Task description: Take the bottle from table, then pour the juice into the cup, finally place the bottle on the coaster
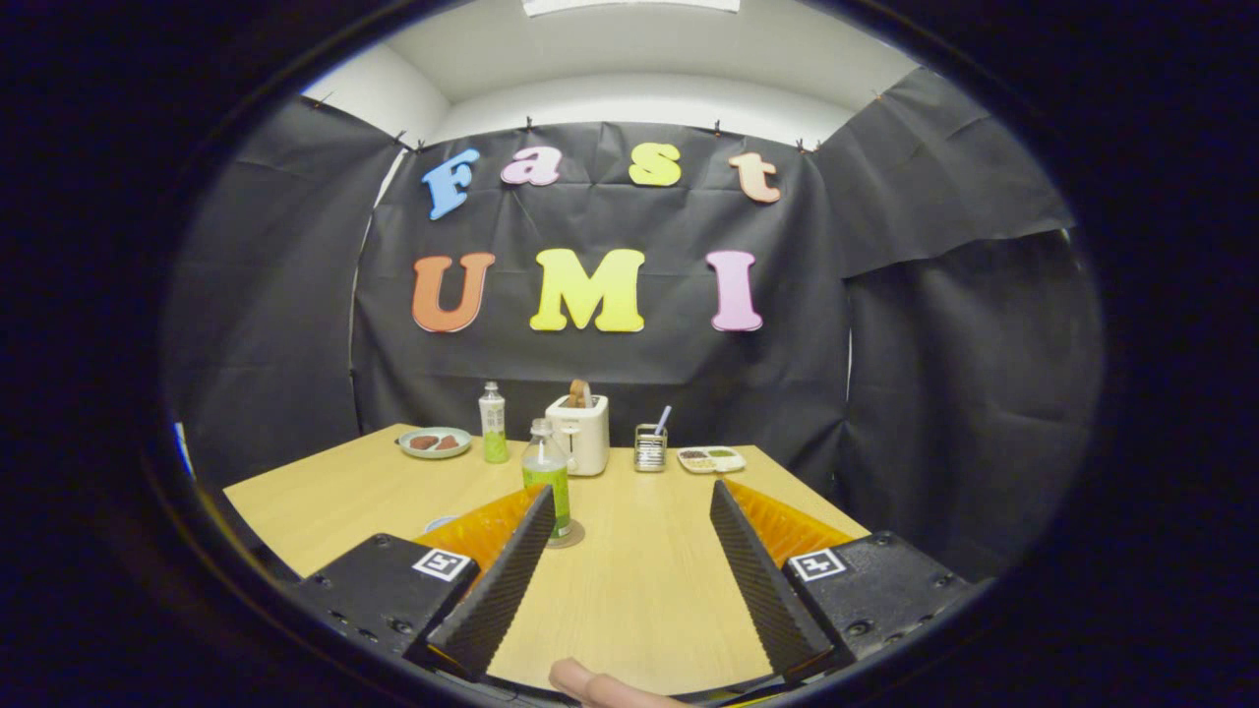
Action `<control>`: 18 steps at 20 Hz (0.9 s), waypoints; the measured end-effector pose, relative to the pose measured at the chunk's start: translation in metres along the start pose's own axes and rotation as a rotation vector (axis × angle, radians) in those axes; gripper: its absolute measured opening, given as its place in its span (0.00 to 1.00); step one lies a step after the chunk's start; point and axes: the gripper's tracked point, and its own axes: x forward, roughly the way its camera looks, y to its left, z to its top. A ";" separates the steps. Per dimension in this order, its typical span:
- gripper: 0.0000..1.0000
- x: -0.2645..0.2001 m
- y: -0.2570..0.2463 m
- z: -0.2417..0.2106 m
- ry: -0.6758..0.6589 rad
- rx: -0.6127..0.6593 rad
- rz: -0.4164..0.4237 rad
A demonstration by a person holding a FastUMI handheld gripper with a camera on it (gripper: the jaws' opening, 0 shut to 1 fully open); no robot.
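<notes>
On the pale wooden table (649,590), just past the tip of the left finger, stands the bottle (547,477) — upright, clear plastic, green juice filling its lower half, no cap that I can make out. It sits on a thin round disc, and that looks like the coaster (569,537)! So by my reading the pouring is behind us and this is the closing step, the bottle set down where it belongs. The cup I cannot pick out with certainty; there's a sliver of something bluish (440,523) peeking from behind the left finger, but too little shows to call it.

The gripper (629,521) is released — fingers (507,580) spread wide, nothing but bare tabletop between them, the bottle apart from both pads. The pads are black and ribbed like saw teeth, backed by orange plastic. A fingertip (590,683) of the person holding the tool shows at the near table edge.

Next move, I'd judge: a straight pull-back, keeping that left finger clear of the bottle so it isn't tipped.

Along the far edge: a second bottle (492,423), slimmer, with green liquid; a plate (435,442) of food; a white boxy toaster (579,433); a small metal rack (649,447); a divided tray (711,459).
</notes>
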 end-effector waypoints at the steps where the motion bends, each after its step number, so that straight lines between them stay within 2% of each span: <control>1: 1.00 -0.004 -0.002 0.000 -0.013 -0.017 0.008; 7: 1.00 -0.017 -0.012 -0.007 -0.066 -0.116 0.014; 18: 1.00 -0.005 -0.026 -0.041 0.041 -0.043 0.009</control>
